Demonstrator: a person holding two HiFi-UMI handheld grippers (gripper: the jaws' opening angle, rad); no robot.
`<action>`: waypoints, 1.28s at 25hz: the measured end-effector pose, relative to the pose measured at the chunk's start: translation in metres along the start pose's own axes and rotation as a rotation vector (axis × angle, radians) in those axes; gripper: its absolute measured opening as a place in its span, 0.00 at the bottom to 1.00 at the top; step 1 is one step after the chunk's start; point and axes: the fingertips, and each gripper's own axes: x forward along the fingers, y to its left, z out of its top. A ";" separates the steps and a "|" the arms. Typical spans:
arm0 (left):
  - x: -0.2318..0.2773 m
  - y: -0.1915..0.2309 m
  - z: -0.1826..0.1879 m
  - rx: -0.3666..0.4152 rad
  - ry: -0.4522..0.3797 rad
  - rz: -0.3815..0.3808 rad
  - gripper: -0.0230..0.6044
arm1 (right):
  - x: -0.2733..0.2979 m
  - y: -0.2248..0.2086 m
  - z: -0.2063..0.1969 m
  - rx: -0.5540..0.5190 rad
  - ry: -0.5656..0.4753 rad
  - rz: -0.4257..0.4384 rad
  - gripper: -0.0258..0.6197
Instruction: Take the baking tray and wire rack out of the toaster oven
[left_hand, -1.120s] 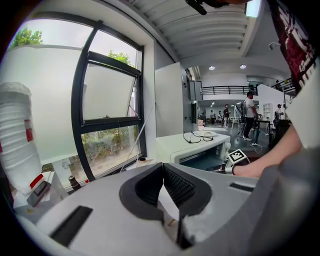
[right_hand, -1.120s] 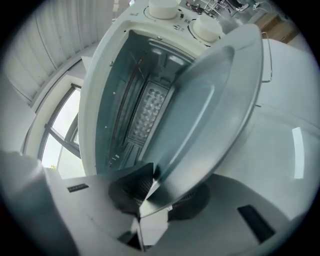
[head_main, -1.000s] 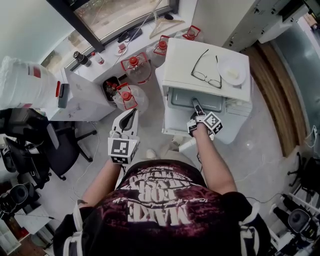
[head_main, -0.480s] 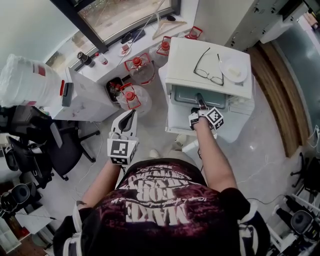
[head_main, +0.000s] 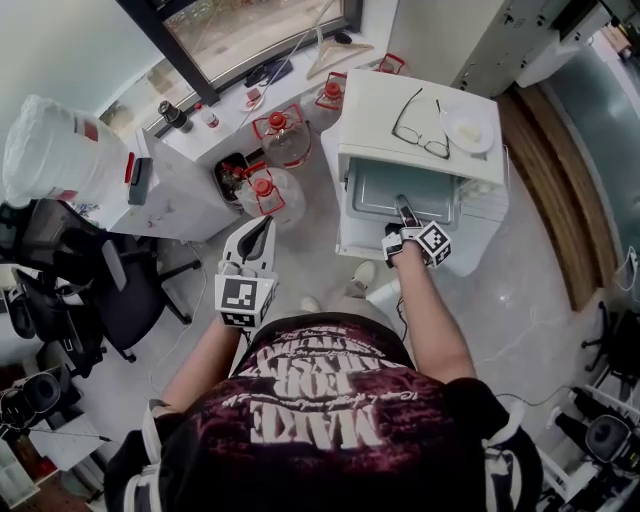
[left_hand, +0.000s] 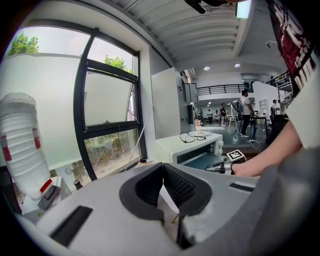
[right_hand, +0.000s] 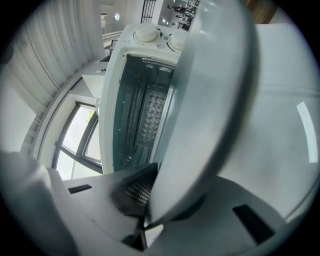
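Baking tray (head_main: 395, 190) is clamped by the just-closed jaws of the right tool (head_main: 403, 208), so it can be drawn from the toaster oven (head_main: 365, 120); the left tool (head_main: 262, 226) is held shut, empty.

A white toaster oven (head_main: 370, 110) stands on a low white table (head_main: 470, 262). Its flat top carries a pair of glasses (head_main: 420, 122) and a small white plate (head_main: 468, 127). On the grey floor (head_main: 310, 250) beside it — clear water jugs (head_main: 270, 190) with red caps, and a black office chair (head_main: 110, 290).
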 end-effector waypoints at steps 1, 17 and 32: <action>-0.003 0.000 -0.001 0.002 -0.003 -0.004 0.05 | -0.006 0.000 -0.003 0.006 0.000 0.002 0.08; -0.049 -0.010 -0.008 0.037 -0.066 -0.092 0.05 | -0.107 -0.004 -0.054 0.032 -0.032 -0.013 0.06; -0.042 -0.043 0.036 0.095 -0.203 -0.224 0.05 | -0.210 0.032 -0.064 -0.036 -0.017 -0.073 0.06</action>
